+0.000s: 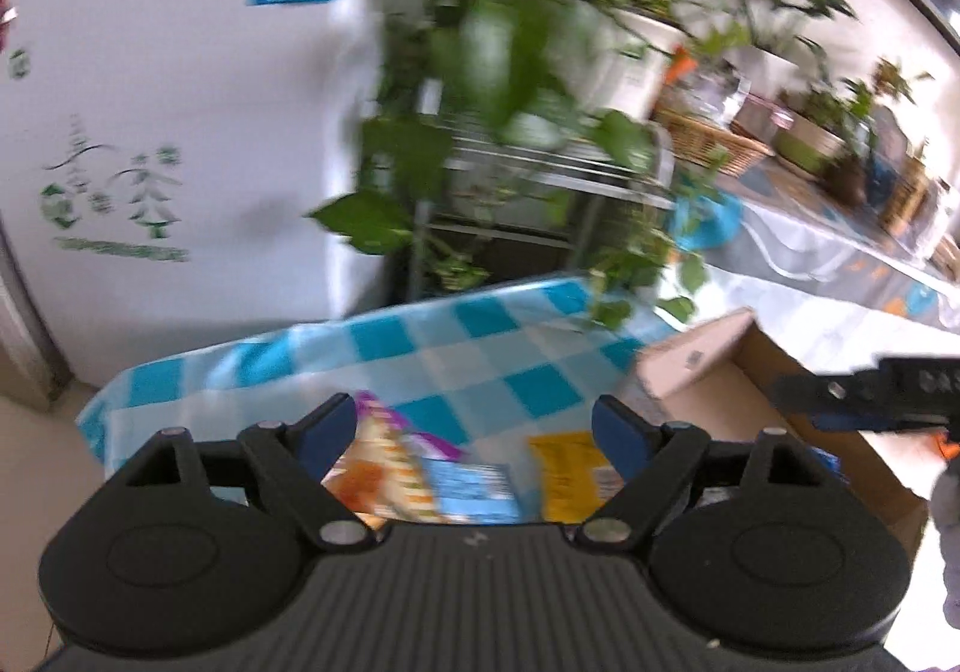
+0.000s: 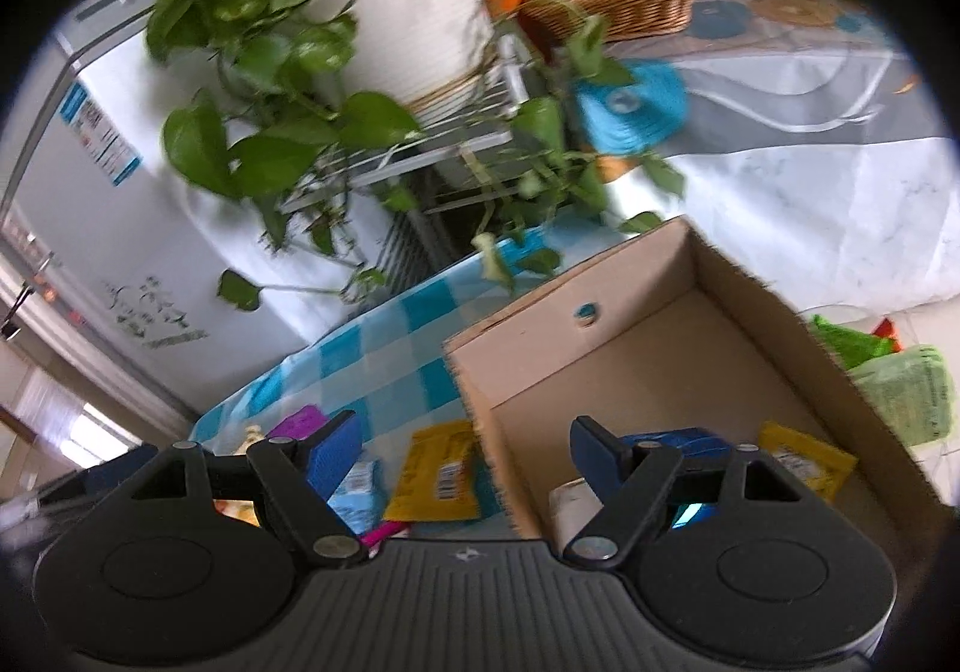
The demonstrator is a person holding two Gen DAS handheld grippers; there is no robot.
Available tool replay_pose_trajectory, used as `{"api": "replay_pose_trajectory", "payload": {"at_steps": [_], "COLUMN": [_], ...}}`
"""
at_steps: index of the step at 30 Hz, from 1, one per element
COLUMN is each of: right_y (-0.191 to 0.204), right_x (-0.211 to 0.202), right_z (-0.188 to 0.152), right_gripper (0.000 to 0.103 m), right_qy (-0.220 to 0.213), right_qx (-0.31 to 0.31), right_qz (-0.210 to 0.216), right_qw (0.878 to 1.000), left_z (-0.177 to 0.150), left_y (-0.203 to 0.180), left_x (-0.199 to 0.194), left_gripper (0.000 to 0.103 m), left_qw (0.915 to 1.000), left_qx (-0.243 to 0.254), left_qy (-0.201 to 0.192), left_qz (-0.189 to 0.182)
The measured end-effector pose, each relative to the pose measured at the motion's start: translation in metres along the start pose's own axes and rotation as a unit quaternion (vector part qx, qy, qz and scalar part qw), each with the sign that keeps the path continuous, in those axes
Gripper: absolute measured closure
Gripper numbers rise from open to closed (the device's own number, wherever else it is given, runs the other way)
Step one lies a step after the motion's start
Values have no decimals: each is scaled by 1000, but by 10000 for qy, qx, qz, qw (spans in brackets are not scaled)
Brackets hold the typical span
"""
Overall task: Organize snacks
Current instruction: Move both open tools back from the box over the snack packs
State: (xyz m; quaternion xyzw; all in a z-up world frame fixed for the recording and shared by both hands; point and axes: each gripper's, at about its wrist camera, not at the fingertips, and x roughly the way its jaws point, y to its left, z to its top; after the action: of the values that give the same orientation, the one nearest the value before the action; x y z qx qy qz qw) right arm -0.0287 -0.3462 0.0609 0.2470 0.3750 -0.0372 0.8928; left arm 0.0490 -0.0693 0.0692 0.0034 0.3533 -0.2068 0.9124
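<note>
My left gripper (image 1: 474, 426) is open above snack packets on the blue checked tablecloth (image 1: 456, 336): a purple-edged orange packet (image 1: 384, 468), a light blue packet (image 1: 474, 492) and a yellow packet (image 1: 570, 474). Nothing is pinched between its pads. The cardboard box (image 1: 714, 378) lies to its right, with the other gripper reaching in from the right edge. My right gripper (image 2: 465, 447) is open too, straddling the cardboard box's (image 2: 606, 300) near-left wall. A yellow packet (image 2: 438, 471) lies outside the box; a blue packet (image 2: 684, 441), a second yellow packet (image 2: 804, 459) and a pale item (image 2: 573, 501) lie inside it.
A large potted plant (image 2: 408, 24) on a metal rack (image 2: 420, 156) trails leaves over the table's far edge. A white fridge (image 1: 168, 132) stands on the left. A wicker basket (image 2: 630, 6) sits on the far counter. Green bags (image 2: 894, 378) lie right of the box.
</note>
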Motion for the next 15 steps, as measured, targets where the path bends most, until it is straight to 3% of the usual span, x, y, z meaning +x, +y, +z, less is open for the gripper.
{"api": "replay_pose_trajectory", "payload": {"at_steps": [7,15], "right_y": [29,60], "right_x": [17,43], "right_z": [-7,-22], "right_gripper": [21,21], "right_qy": [245,668], "right_qx": [-332,-759], "right_qz": [327,402], "right_qw": [9986,9941], "left_z": [0,-7], "left_y": [55,79], "left_x": [4,20], "left_gripper": [17,16], "left_qw": [9983,9980], "left_qx": [-515,-556], "left_qy": [12,256], "left_qz": [286,132]}}
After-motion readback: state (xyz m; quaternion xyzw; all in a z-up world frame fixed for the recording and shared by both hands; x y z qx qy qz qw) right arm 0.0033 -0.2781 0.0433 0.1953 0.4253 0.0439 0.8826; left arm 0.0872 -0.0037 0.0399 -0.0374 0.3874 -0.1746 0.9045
